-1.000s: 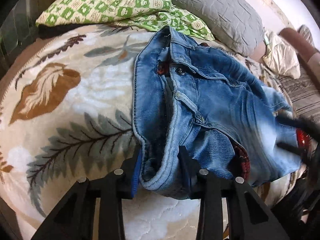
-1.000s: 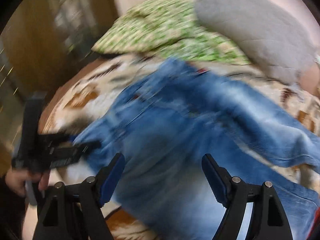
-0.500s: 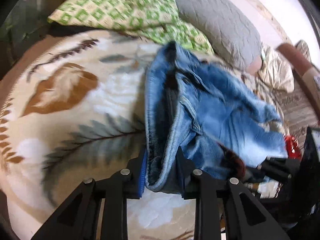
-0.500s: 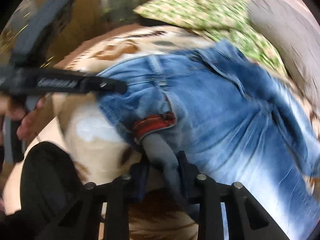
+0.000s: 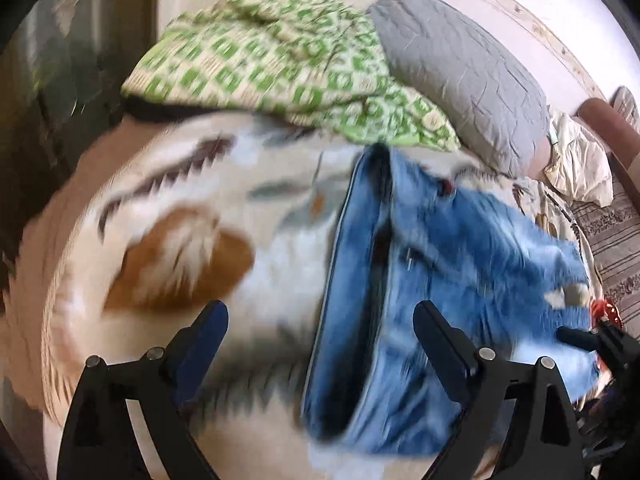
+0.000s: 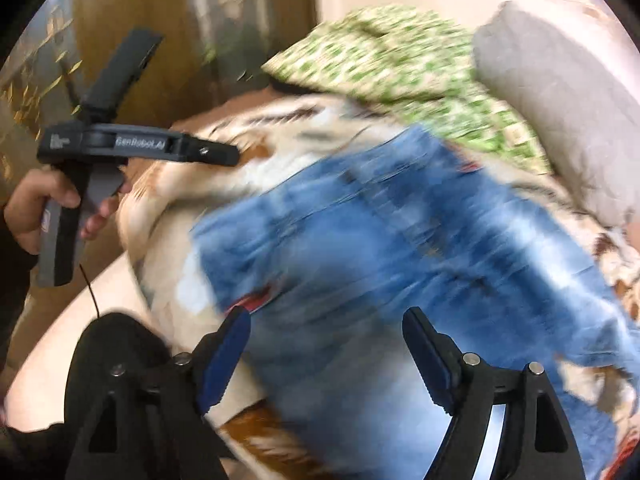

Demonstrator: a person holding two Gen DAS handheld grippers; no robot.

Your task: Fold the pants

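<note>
Blue jeans (image 5: 460, 248) lie crumpled on the leaf-patterned blanket (image 5: 180, 248), waistband toward me. My left gripper (image 5: 320, 312) hovers above the waistband's near end. Its jaws are opening wide and the pads press on nothing. In the right wrist view the jeans (image 6: 380, 240) spread across the bed. My right gripper (image 6: 326, 316) hangs over their near edge by a red pocket lining (image 6: 252, 300), jaws opening, no cloth pinched. The left gripper (image 6: 228, 156), held by a hand (image 6: 32, 208), shows at the left.
A green checked quilt (image 5: 280, 60) and a grey pillow (image 5: 460, 72) lie at the bed's far end. More bedding (image 5: 576, 168) is piled at the right. A wooden cabinet (image 6: 160, 20) stands beyond the bed's left side.
Half a second ago both grippers were shut on the jeans, the left on the waistband. Both have now let go and opened, and the left has lifted back from the cloth.
</note>
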